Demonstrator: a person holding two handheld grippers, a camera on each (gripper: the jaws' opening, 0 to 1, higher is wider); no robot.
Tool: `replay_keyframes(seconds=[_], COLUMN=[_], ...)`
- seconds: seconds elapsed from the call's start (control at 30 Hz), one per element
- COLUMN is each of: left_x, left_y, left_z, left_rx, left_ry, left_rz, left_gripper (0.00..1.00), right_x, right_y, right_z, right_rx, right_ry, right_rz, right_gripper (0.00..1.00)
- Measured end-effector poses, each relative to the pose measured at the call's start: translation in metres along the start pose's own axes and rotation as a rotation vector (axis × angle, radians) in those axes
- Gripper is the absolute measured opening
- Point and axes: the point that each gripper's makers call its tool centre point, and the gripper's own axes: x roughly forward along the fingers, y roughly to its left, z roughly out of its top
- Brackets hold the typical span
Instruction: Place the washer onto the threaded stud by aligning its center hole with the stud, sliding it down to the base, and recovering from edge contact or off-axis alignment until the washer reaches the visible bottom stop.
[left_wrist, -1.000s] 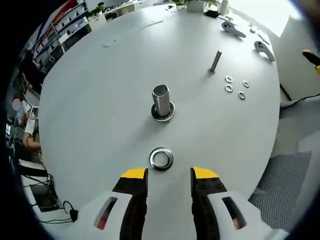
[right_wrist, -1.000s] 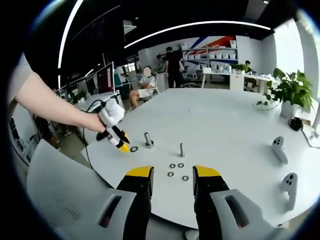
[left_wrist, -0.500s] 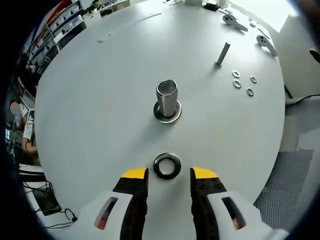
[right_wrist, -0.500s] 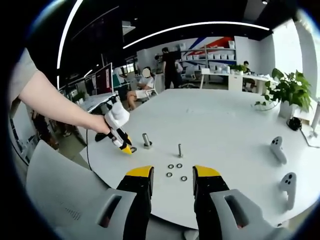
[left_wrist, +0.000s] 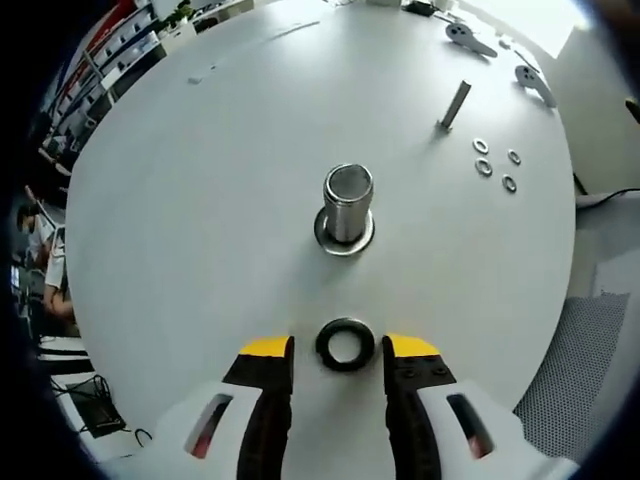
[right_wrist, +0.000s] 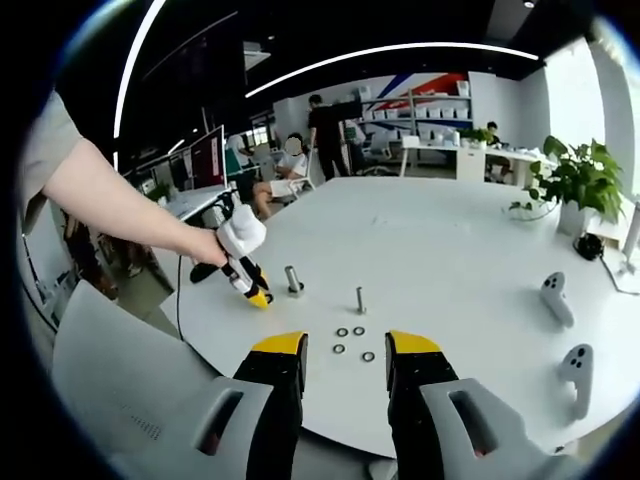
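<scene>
The step in hand looks like the pickup of the washer, before any fitting onto the stud. In the left gripper view the left gripper (left_wrist: 338, 350) sits low in the frame with its yellow-tipped jaws spread, and the dark washer (left_wrist: 346, 344) lies flat on the white bench (left_wrist: 200, 200) right between the jaw tips, not yet pinched. Above it, at the centre of the frame, the stud (left_wrist: 348, 198) stands upright on its ringed base, well apart from the washer. A thinner bolt (left_wrist: 454, 105) and a cluster of small washers (left_wrist: 495, 164) lie at the upper right.

In the right gripper view the right gripper (right_wrist: 338, 350) hovers at the bottom of the frame, jaws spread and holding nothing, facing the bench from the near edge.

Next, I judge, the left jaws need to press in on the washer's rim, lift it level, and carry it over the stud's top so the hole lines up.
</scene>
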Motion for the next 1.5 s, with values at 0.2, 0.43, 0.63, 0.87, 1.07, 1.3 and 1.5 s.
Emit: replay_keyframes(seconds=[0.2, 0.43, 0.63, 0.87, 1.07, 1.3, 1.5], left_x=[-0.0003, 0.0015, 0.0020, 0.0036, 0.0034, 0.0035, 0.0035], left_y=[0.0008, 0.0008, 0.0012, 0.0029, 0.0006, 0.0010, 0.0010], left_z=[-0.0009, 0.0017, -0.0009, -0.0011, -0.0015, -0.0023, -0.0028], left_rx=[0.027, 0.052, 0.090, 0.092, 0.094, 0.088, 0.094], left_ry=[0.015, 0.021, 0.062, 0.062, 0.063, 0.066, 0.070], left_rz=[0.000, -0.007, -0.013, -0.015, -0.015, -0.016, -0.015], left_gripper=[0.40, 0.40, 0.40, 0.40, 0.38, 0.35, 0.33], right_x=[0.0006, 0.0004, 0.0000, -0.0008, -0.0002, -0.0006, -0.0005], right_y=[0.0005, 0.0007, 0.0003, -0.0012, -0.0003, -0.0007, -0.0007], right_z=[-0.0002, 0.0002, 0.0003, 0.0007, 0.0007, 0.0005, -0.0001], right_rx=[-0.004, 0.003, 0.010, 0.010, 0.008, 0.008, 0.007], right_ry=[0.001, -0.002, -0.005, -0.008, -0.007, -0.006, -0.003], right_rz=[0.007, 0.010, 0.009, 0.000, 0.004, 0.001, 0.002], right_gripper=[0.33, 0.32, 0.32, 0.32, 0.32, 0.32, 0.32])
